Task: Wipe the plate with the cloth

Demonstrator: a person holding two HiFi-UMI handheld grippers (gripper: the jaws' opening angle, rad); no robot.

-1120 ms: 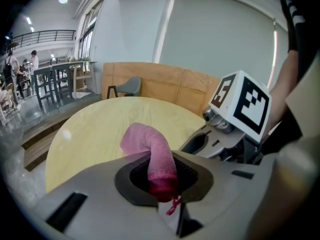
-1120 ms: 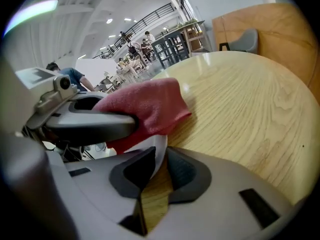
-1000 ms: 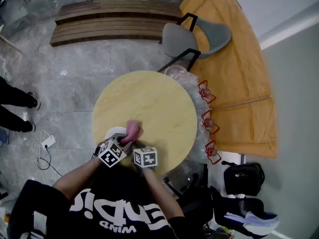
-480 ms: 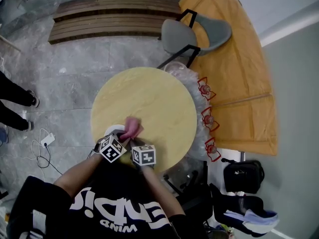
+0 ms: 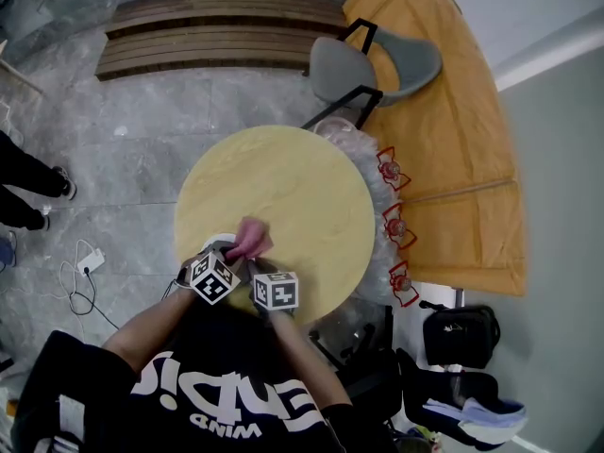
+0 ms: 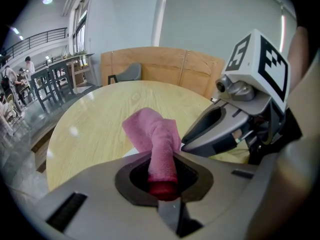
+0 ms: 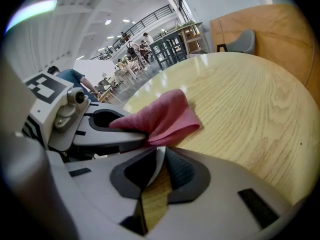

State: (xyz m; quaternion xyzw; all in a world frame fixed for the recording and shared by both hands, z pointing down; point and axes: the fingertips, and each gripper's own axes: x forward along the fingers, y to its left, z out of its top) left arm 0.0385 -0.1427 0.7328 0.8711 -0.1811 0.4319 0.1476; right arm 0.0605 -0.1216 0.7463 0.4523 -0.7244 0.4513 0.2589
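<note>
A pink cloth (image 5: 252,237) lies bunched on the round yellow table (image 5: 293,196), by its near left edge. My left gripper (image 5: 232,253) is shut on one end of the cloth (image 6: 156,143). Just left of the cloth a small white plate (image 5: 215,243) shows as a sliver, mostly hidden by the grippers. My right gripper (image 5: 257,268) sits close beside the left one. In the right gripper view a thin white plate rim (image 7: 159,159) stands edge-on, pinched between the jaws of the right gripper (image 7: 160,165). The cloth (image 7: 167,118) drapes from the left gripper's jaws onto the table.
A grey chair (image 5: 373,69) stands beyond the table, with a slatted wooden bench (image 5: 217,28) on the floor behind. Clear plastic sheeting with red-handled items (image 5: 392,176) hangs at the table's right edge. A black bag (image 5: 462,334) and a bystander's legs (image 5: 28,192) are on the floor.
The cloth has shifted slightly farther over the plate, so less of the plate shows. Both grippers stay close together at the near edge.
</note>
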